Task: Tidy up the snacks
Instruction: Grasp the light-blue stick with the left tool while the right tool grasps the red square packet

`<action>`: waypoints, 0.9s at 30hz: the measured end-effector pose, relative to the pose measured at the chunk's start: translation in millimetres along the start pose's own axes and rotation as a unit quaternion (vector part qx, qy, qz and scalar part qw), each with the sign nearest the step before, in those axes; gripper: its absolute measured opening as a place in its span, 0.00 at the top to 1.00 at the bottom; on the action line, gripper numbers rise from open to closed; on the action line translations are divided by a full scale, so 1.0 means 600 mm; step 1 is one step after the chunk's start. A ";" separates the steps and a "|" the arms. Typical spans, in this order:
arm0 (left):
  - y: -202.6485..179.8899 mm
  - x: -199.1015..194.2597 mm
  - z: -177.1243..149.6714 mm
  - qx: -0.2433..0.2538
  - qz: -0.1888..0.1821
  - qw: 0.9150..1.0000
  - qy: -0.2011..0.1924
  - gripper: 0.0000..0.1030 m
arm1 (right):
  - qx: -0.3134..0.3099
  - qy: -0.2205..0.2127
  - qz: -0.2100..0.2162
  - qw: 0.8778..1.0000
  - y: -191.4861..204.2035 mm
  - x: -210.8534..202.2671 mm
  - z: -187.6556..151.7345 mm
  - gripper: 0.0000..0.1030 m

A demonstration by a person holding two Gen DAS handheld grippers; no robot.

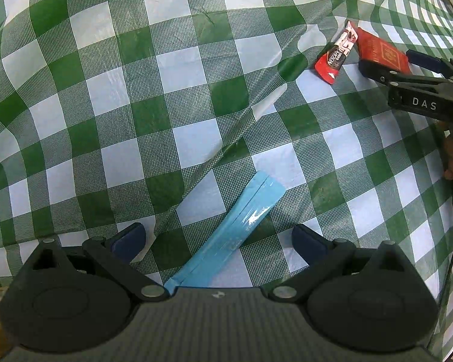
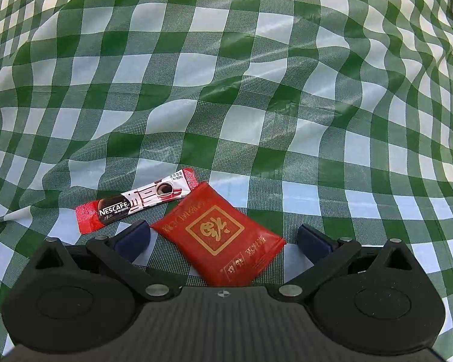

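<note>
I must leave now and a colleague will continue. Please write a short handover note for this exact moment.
Left gripper: open, straddling the blue sachet, not closed on it.
Right gripper: open around the red packet, not gripping yet.
The Nescafe stick lies flat on the checked tablecloth, just beyond the red packet, possibly touching it.
Done: nothing visibly sorted.
Left: grasp and place all three snacks.

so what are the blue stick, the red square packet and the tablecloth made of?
Blue stick: glossy plastic film, glare streak, centre seam.
Red square packet: looks like matte film or foil laminate, gold print, crimped ends.
Tablecloth: thin plastic sheet, shiny wrinkles.
</note>
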State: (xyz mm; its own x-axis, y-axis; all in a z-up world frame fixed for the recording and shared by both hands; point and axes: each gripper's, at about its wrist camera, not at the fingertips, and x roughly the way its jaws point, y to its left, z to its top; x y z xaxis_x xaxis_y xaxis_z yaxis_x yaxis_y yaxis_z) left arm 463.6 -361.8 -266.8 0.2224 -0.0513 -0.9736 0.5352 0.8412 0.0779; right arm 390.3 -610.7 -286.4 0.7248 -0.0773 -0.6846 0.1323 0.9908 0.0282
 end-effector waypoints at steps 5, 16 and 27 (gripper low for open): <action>-0.002 0.001 0.001 0.000 0.000 1.000 0.000 0.00 | -0.001 0.001 0.001 1.000 0.000 0.000 0.002 0.01; -0.009 -0.007 -0.001 0.005 -0.008 1.000 -0.007 0.13 | 0.000 -0.010 0.001 1.000 -0.003 -0.003 -0.008 0.00; -0.005 -0.069 -0.044 -0.011 -0.021 0.999 -0.034 0.86 | -0.018 -0.002 -0.003 1.000 0.017 -0.057 -0.014 0.48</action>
State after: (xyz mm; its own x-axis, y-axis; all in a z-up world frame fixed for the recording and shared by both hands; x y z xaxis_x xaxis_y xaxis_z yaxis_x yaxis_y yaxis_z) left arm 431.1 -348.1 -232.2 0.2549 -0.1230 -0.9591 0.5272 0.8491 0.0312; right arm 361.3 -597.2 -268.9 0.7265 -0.0839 -0.6820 0.1127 0.9936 -0.0021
